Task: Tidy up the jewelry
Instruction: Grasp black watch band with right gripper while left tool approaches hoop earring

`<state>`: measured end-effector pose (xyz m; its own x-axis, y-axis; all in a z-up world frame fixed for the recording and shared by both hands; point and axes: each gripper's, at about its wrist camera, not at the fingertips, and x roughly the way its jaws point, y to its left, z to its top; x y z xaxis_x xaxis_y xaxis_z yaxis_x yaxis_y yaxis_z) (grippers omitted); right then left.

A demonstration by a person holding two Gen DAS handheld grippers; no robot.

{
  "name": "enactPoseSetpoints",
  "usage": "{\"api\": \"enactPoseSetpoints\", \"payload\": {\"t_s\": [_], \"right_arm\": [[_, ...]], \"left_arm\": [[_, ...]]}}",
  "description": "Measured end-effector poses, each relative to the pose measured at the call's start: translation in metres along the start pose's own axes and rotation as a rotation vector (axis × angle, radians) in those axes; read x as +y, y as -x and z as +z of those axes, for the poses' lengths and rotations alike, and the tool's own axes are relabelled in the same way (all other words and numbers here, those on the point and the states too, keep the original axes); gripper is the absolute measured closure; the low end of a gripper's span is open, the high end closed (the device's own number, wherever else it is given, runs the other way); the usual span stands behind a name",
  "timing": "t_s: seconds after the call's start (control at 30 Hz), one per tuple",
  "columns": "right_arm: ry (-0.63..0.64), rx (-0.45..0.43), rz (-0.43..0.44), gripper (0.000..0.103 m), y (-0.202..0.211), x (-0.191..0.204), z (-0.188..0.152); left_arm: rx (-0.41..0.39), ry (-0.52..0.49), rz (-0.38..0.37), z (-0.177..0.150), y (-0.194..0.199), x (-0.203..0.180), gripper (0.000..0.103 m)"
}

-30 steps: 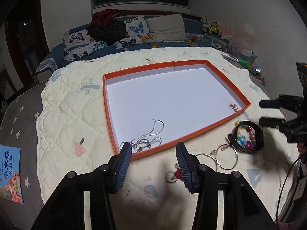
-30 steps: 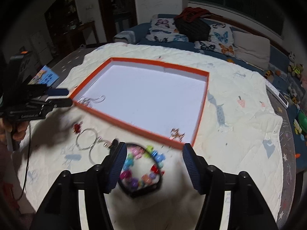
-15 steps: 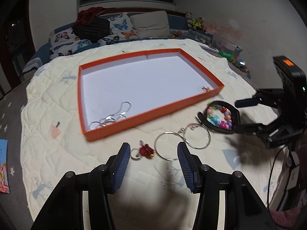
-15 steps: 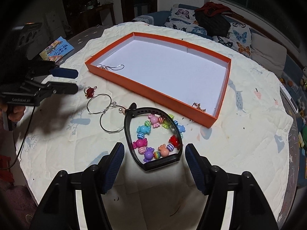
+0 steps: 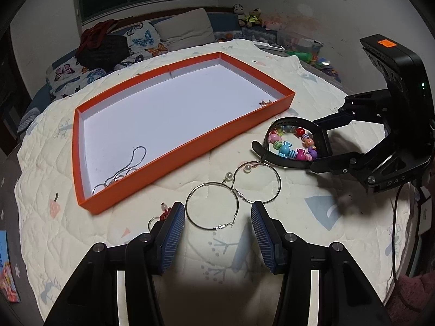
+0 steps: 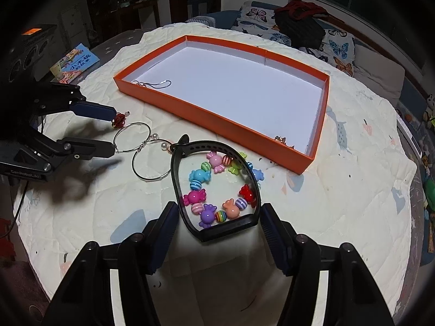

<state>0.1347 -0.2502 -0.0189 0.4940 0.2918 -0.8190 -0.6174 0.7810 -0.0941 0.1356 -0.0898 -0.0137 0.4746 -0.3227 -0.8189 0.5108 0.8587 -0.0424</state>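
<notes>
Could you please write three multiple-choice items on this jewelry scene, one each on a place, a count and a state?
1. Where does the silver chain lie?
A. Inside the orange tray
B. On the quilt beside the hoops
C. Between the right gripper's fingers

2. How many hoop earrings lie on the quilt?
A. One
B. Two
C. Four

3. How is the left gripper?
A. Shut on a hoop
B. Shut on the chain
C. Open, holding nothing

Answers: 1 A, the chain rests on the tray's white floor near a corner. 2 B, two overlapping silver rings show, each with a pearl. 3 C, its blue pads stand apart either side of a hoop.
</notes>
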Motion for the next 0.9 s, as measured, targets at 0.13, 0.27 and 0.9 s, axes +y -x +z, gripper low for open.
{"api": "enactPoseSetpoints", "payload": {"t_s": [0.13, 0.27, 0.9], "right_arm": [[-0.012, -0.006, 0.007, 0.037, 0.002, -0.001, -0.001], [-0.039, -0.018, 0.027, 0.039, 0.006, -0.005, -0.003], [-0.084, -0.062, 0.052, 0.04, 0.02, -0.007, -0.003]], "left_arm": [[0.013, -0.037, -0.003, 0.007, -0.011, -0.001, 0.049], [0.028, -0.07, 0.001, 0.011, -0.021, 0.0, 0.049], [0.015, -0.111, -0.02, 0.007, -0.034, 0.005, 0.078]]}}
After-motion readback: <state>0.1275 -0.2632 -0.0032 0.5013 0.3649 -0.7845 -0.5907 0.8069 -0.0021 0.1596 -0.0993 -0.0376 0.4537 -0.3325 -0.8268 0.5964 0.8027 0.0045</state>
